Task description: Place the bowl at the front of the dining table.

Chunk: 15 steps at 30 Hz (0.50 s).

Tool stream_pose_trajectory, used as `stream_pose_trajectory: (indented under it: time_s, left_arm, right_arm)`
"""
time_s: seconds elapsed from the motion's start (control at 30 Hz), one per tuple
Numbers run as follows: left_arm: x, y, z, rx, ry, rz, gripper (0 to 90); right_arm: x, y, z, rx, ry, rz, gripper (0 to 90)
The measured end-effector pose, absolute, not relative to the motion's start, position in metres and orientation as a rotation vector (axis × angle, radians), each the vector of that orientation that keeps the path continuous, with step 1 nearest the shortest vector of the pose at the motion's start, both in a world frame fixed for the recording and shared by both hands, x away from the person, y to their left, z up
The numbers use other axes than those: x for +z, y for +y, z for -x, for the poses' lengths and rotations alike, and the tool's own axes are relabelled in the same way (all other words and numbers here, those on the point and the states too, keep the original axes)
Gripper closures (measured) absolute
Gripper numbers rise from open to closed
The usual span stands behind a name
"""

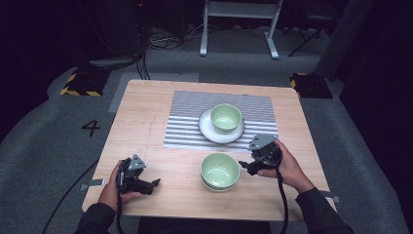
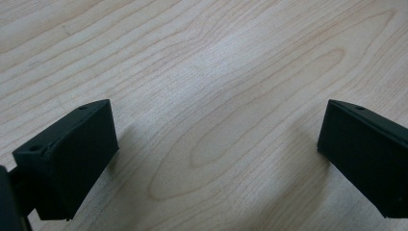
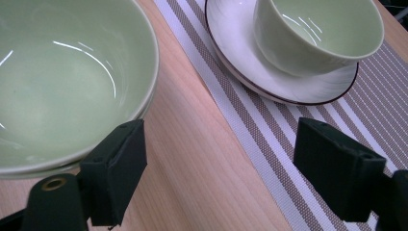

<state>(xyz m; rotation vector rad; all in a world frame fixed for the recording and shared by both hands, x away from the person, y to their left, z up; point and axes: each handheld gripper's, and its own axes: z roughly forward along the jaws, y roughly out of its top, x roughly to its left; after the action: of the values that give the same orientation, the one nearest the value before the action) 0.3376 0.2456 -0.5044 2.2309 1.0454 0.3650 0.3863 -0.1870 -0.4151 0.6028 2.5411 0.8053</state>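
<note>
The stacked bowls (image 1: pixel 220 171) sit on the bare counter (image 1: pixel 146 131), just beside the right gripper (image 1: pixel 245 166), whose jaws are spread empty. The near rim should be straddled squarely before closing. The left gripper (image 1: pixel 155 184) is held released, well apart.

- The desk (image 2: pixel 216 62) is pale wood with clear grain, smooth and matt.
- The stacked green bowls (image 3: pixel 62 82) look like glazed ceramic, glossy, with bright streaks of reflected light.
- The white plate (image 3: pixel 240 53) has a satin glaze and a thin dark rim; the green bowl (image 3: pixel 317 29) on it is equally shiny.
- The striped placemat (image 3: pixel 298 139) is a coarse woven fabric, matt.
- The right claw (image 3: pixel 216 168) and the left claw (image 2: pixel 216 159) have matt black plastic jaws.
</note>
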Motion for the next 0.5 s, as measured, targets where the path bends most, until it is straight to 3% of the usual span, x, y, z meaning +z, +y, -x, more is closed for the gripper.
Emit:
stream_pose_trajectory:
  time_s: [0.5]
  left_arm:
    - [-0.504, 0.246, -0.338, 0.365, 1.046, -2.231, 0.3]
  right_arm:
    - [-0.43, -0.201, -0.371, 0.807, 2.526, -0.639, 18.5]
